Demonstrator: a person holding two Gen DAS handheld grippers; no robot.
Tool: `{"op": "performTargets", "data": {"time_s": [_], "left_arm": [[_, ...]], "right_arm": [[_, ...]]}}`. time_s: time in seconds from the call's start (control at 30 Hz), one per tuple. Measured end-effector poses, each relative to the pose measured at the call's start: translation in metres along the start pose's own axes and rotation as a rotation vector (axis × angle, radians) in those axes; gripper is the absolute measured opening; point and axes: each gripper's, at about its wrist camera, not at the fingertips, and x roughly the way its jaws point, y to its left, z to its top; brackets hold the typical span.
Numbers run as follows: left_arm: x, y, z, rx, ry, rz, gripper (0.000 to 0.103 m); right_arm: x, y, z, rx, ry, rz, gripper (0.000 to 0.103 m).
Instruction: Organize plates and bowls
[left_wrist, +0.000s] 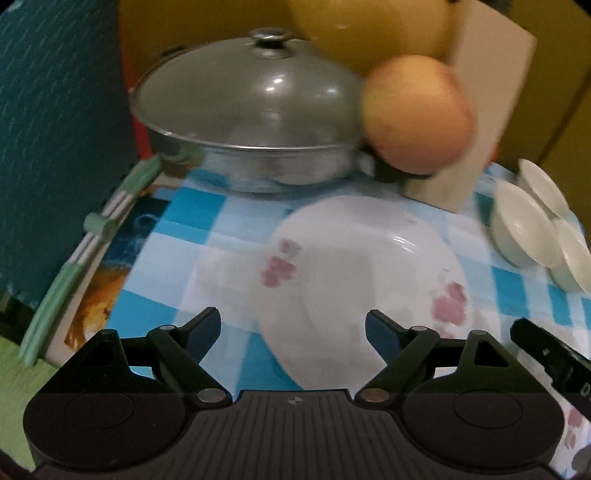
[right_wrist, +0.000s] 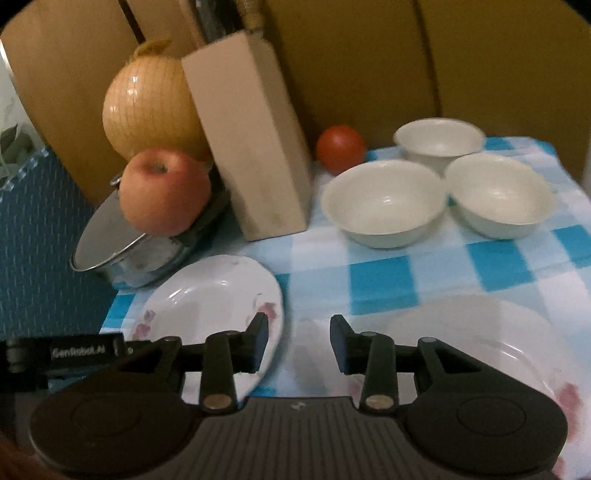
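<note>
A white plate with pink flowers lies on the blue checked cloth. My left gripper hovers over its near edge, jaws wide open and gripping nothing. In the right wrist view the same plate is at the left and a second flowered plate at the right. My right gripper stands open over the bare cloth between them, its left finger over the first plate's rim. Three white bowls sit upright and close together at the back right, also visible as bowls in the left wrist view.
A lidded steel pot stands behind the plate with an apple on its edge. An onion, a wooden knife block and a tomato line the back. Green-handled utensils lie at the left edge.
</note>
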Motion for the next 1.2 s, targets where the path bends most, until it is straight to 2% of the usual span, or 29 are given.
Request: {"op": "performTargets", "data": {"time_s": [0.27,0.43,0.6,0.87,0.93,1.03,1.2], "left_arm": [[0.017,-0.007,0.002,0.031,0.011,0.038,0.090],[0.029,-0.007,0.006,0.029,0.024,0.049,0.090],[0.035,-0.005,0.010,0.008,0.024,0.024,0.092],[0.040,-0.011,0.012,0.028,0.021,-0.003,0.095],[0.039,-0.015,0.011,0.044,0.020,-0.006,0.094],[0.040,-0.015,0.011,0.043,0.025,-0.017,0.095],[0.038,-0.017,0.011,0.058,0.024,-0.023,0.090]], "right_arm": [[0.041,0.002,0.009,-0.018,0.053,-0.010,0.038],[0.055,0.003,0.013,-0.004,0.073,0.019,0.038],[0.060,0.008,0.013,-0.021,0.061,0.042,0.039],[0.061,0.005,0.016,-0.010,0.068,0.082,0.040],[0.061,0.005,0.016,-0.004,0.071,0.092,0.040],[0.063,0.003,0.018,0.019,0.103,0.156,0.039],[0.061,0.007,0.015,-0.004,0.110,0.151,0.038]]}}
